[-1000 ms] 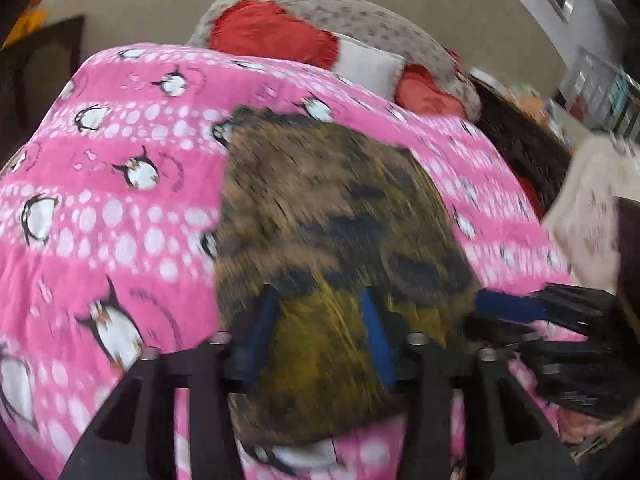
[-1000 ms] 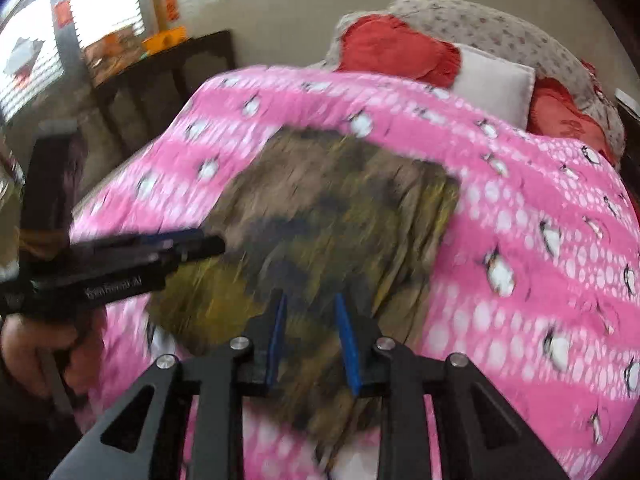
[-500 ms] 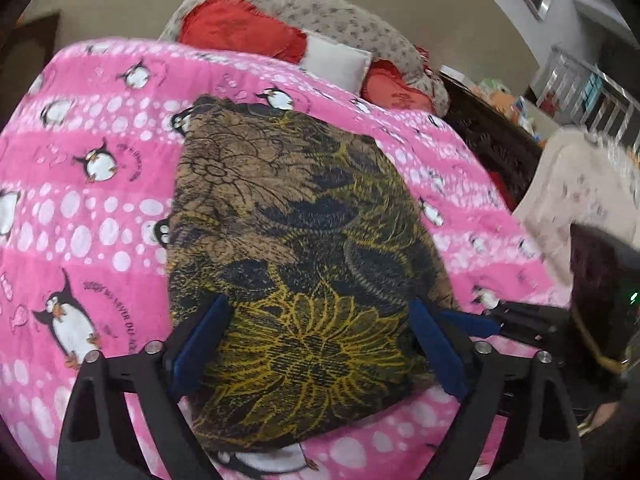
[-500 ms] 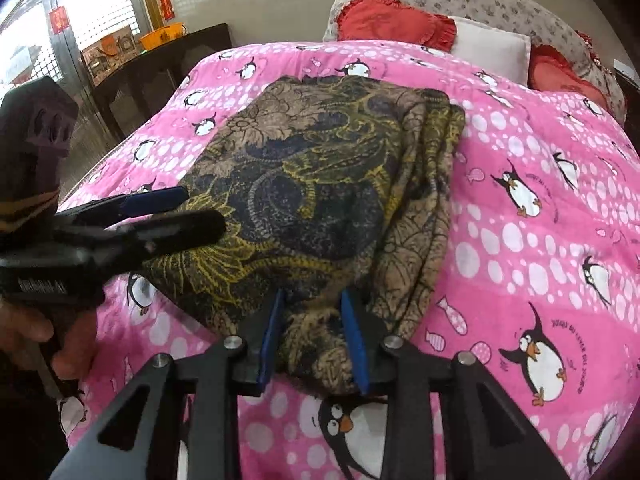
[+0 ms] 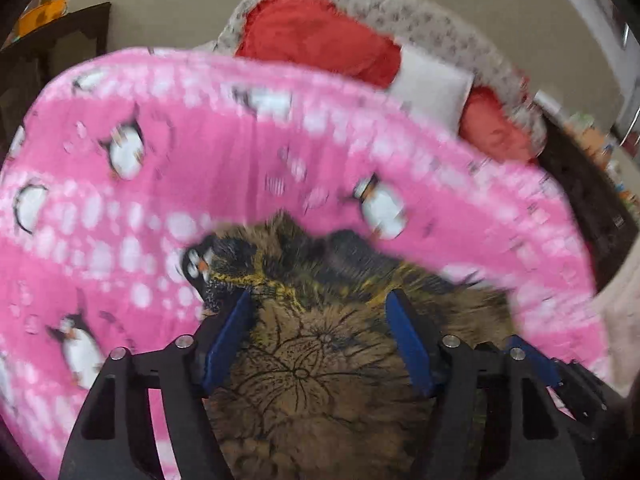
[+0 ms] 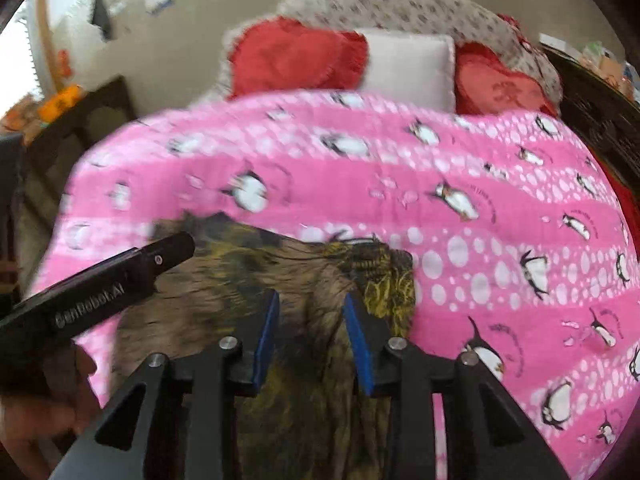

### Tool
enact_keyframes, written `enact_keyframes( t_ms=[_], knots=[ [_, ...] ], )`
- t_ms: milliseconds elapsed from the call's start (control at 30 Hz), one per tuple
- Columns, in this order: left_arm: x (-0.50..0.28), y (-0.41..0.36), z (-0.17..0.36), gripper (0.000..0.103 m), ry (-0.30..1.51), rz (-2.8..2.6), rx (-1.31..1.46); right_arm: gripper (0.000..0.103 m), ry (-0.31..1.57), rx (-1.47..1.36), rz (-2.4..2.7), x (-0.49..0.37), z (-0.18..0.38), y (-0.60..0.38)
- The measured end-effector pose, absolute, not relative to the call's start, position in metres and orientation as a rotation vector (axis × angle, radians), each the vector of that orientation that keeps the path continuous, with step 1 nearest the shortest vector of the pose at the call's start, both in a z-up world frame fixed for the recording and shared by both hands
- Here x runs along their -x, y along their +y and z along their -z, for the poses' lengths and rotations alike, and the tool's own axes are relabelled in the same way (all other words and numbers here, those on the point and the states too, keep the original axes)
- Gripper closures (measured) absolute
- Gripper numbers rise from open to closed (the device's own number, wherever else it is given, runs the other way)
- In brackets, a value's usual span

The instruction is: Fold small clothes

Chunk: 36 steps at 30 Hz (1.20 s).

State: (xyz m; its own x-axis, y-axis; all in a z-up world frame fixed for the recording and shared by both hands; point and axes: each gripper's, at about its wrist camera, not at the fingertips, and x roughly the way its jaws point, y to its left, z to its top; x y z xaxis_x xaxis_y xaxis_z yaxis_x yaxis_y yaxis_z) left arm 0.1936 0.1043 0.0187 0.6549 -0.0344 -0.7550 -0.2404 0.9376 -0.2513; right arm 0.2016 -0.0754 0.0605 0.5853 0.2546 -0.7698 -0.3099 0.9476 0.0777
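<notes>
Cloth (image 5: 320, 360), brown-and-yellow print, lies bunched at the near edge of the pink blanket (image 5: 160, 184); wide bare blanket beyond it up to the pillows (image 6: 404, 64). Left gripper (image 5: 320, 312) has just been closing, jaws apart, cloth between, pads not clearly pressing. Right gripper (image 6: 310, 308) has just been opening, jaws apart over a cloth ridge. Only the right view shows the cloth's right edge and a hand (image 6: 36, 412).

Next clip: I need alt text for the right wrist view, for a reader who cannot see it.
A brown and yellow patterned cloth lies on a pink penguin blanket, between the blue-padded fingers of the right hand-held gripper, whose jaws have just been opening. The left hand-held gripper reaches in from the left; red cushions sit behind.
</notes>
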Motion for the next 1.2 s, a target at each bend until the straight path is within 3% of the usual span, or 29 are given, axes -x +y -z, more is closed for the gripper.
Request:
enact_keyframes(
  t_ms=[100,233,433,633,800,1000,1200],
  knots=[
    [-0.192,0.100,-0.013,0.045,0.822,-0.137,0.337,0.062,0.858,0.077,-0.322,-0.205,-0.018,-0.079],
    [-0.202,0.095,-0.010,0.034,0.861,-0.135,0.308,0.061,0.852,0.080,-0.322,-0.204,-0.019,-0.079],
    [-0.171,0.104,-0.035,0.033,0.958,-0.110,0.321,0.061,0.872,0.012,-0.375,-0.190,-0.043,-0.103],
    [-0.058,0.083,-0.062,0.033,0.899,-0.104,0.259,0.058,0.823,0.078,-0.409,-0.109,-0.074,-0.139],
    [0.020,0.054,-0.040,0.033,0.935,-0.063,0.252,0.053,0.858,0.090,-0.437,-0.046,-0.063,-0.159],
    [0.047,0.036,-0.020,0.034,1.002,-0.134,0.267,0.053,0.970,0.081,-0.419,0.002,-0.023,-0.172],
    [0.074,0.006,-0.041,0.033,0.973,-0.158,0.160,0.053,0.945,0.067,-0.414,0.037,-0.029,-0.176]
  ],
)
